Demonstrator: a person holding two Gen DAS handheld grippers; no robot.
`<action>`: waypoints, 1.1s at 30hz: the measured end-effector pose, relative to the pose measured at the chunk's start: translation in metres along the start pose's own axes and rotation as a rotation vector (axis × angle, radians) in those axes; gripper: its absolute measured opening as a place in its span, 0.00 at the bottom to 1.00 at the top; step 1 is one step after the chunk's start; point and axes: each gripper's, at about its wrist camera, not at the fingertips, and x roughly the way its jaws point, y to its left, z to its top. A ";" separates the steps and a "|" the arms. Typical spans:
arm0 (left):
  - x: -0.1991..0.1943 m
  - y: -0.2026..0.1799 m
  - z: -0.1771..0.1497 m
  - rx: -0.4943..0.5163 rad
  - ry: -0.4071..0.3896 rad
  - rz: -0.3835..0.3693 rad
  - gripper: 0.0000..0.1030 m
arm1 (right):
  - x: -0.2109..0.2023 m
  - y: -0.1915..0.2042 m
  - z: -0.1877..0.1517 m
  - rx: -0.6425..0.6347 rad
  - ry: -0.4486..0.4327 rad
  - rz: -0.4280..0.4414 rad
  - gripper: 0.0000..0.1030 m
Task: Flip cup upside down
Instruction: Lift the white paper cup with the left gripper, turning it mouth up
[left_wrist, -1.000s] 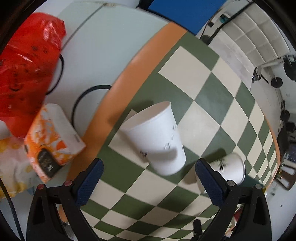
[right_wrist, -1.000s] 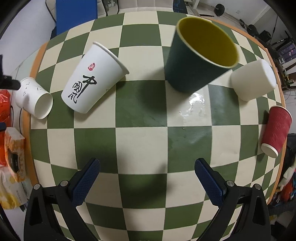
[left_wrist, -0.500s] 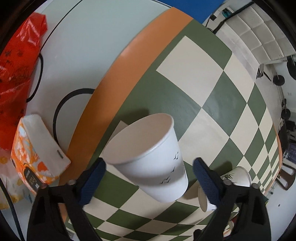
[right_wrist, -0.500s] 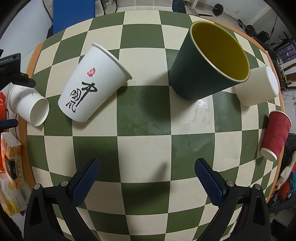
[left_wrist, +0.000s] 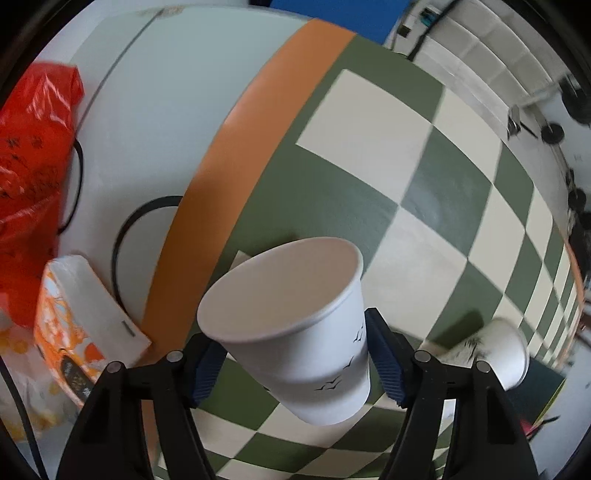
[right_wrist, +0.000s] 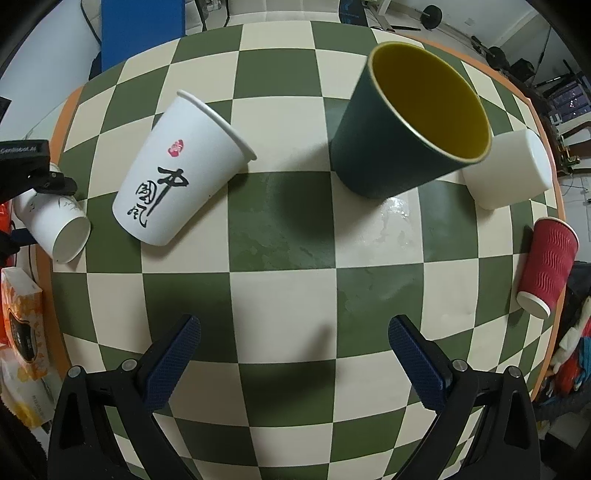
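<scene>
In the left wrist view my left gripper (left_wrist: 295, 363) is shut on a white paper cup with small black birds (left_wrist: 295, 332). The cup is upright, mouth up, near the table's orange edge; I cannot tell whether it is off the table. In the right wrist view the same cup (right_wrist: 55, 221) shows at the far left, tilted, with the left gripper's black body (right_wrist: 26, 170) on it. My right gripper (right_wrist: 293, 354) is open and empty above the near middle of the checkered table (right_wrist: 280, 280).
A white cup with black calligraphy (right_wrist: 177, 177) and a dark green cup with yellow inside (right_wrist: 413, 133) stand upright. A plain white cup (right_wrist: 509, 170) is upside down. A red ribbed cup (right_wrist: 546, 266) stands at the right edge. A tissue pack (left_wrist: 81, 332) and red bag (left_wrist: 33, 147) lie off the table.
My left gripper has come forward around the white bird cup and closed on it. The right gripper has barely moved.
</scene>
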 end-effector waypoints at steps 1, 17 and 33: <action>-0.005 -0.002 -0.007 0.025 -0.015 0.014 0.67 | -0.001 -0.001 -0.002 0.000 0.002 0.001 1.00; -0.046 -0.020 -0.185 0.304 -0.025 0.048 0.67 | -0.023 -0.065 -0.081 -0.038 -0.018 0.011 1.00; 0.000 -0.135 -0.341 0.536 0.031 0.079 0.67 | -0.014 -0.189 -0.194 -0.034 0.038 -0.014 1.00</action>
